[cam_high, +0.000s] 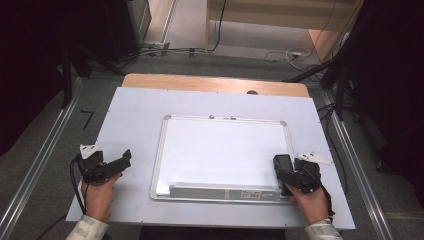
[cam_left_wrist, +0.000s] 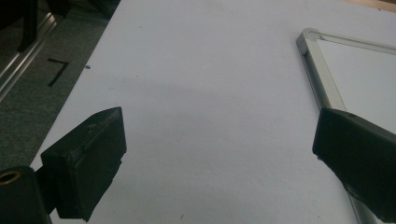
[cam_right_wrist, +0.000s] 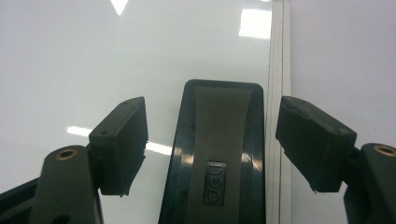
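A pale table (cam_high: 130, 110) holds a whiteboard (cam_high: 225, 150) lying flat in a metal frame, with a grey tray (cam_high: 225, 192) along its near edge. At the board's near right corner lies a black eraser (cam_right_wrist: 219, 158), just inside the frame. Your right gripper (cam_right_wrist: 212, 140) straddles it, jaws apart and clear of both its sides. Your left gripper (cam_left_wrist: 219, 154) rests left of the board, jaws wide, nothing between them.

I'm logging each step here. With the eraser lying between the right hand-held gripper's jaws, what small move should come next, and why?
Probably lift the right hand-held gripper straight up and away: its jaws stand apart on either side of the eraser, which lies on the whiteboard by its right frame edge.
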